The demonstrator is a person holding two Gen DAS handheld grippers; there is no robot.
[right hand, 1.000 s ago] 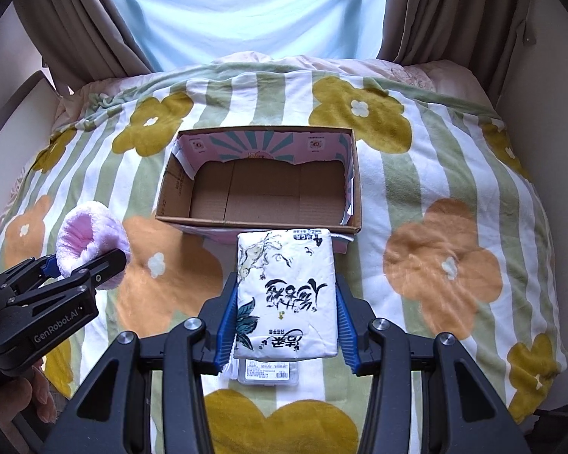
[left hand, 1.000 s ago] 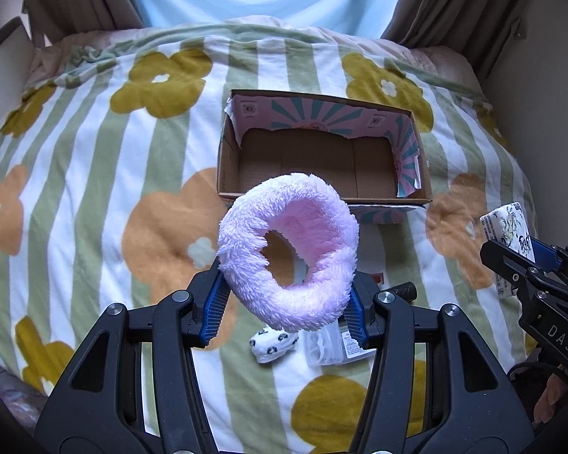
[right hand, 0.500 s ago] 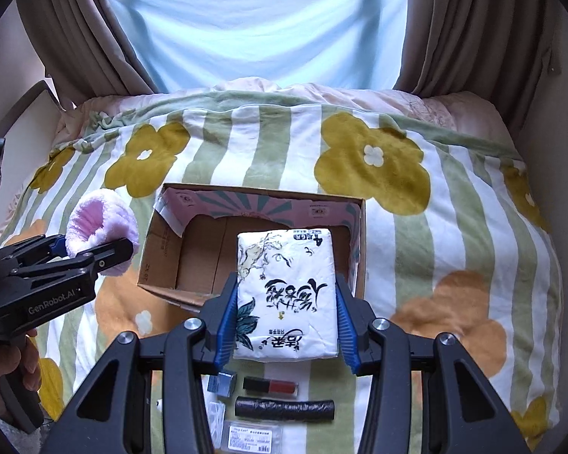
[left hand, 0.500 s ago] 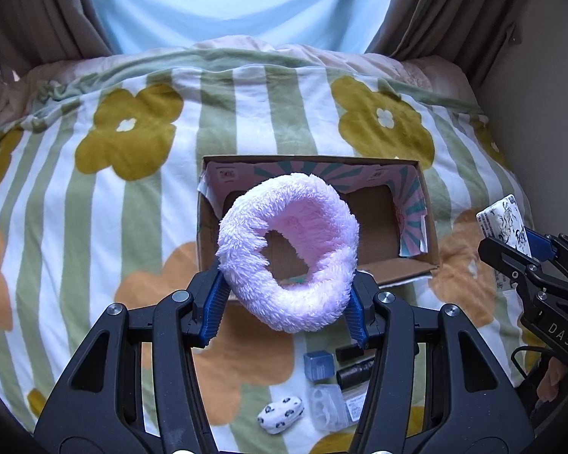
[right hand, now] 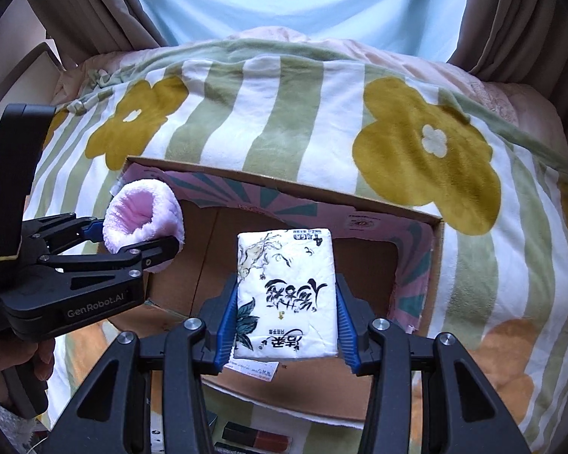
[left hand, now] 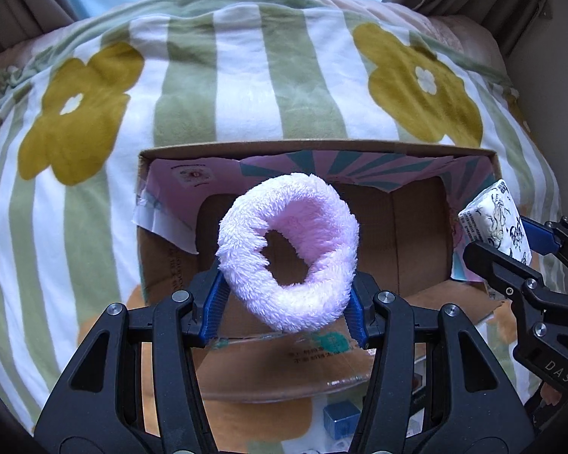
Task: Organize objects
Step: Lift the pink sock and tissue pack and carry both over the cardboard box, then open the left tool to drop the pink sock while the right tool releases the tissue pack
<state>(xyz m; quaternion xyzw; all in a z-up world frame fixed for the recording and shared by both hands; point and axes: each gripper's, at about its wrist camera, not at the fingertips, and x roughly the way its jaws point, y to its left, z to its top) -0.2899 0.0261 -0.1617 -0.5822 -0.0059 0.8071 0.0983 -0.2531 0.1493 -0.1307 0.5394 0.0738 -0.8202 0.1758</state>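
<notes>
Nearest, small things lying on the blanket [left hand: 246, 87] short of the box: a blue cube [left hand: 337, 422], a dark tube [right hand: 255, 439], not yet picked up.

Left gripper [left hand: 286, 304] pinching a fluffy pink ring [left hand: 287, 249] by its lower sides, jaws pressed into the pile, ring standing upright over the left half of the cardboard box [left hand: 469, 151]. Right gripper [right hand: 284, 325] clamping a white tissue pack [right hand: 287, 291] flat between its blue pads, pack hanging over the box's middle. A hand [right hand: 22, 359] wrapping the left tool's handle at the frame edge, both tools tilting forward and down toward the box floor, side by side and near each other.

Likely risks: letting go too high and having the light ring bounce or roll out over the low near wall; snagging the plush on the pads while opening; knocking the two tools together inside the narrow opening; catching the torn pink lining [right hand: 416, 265] and dragging the box across the soft blanket.
</notes>
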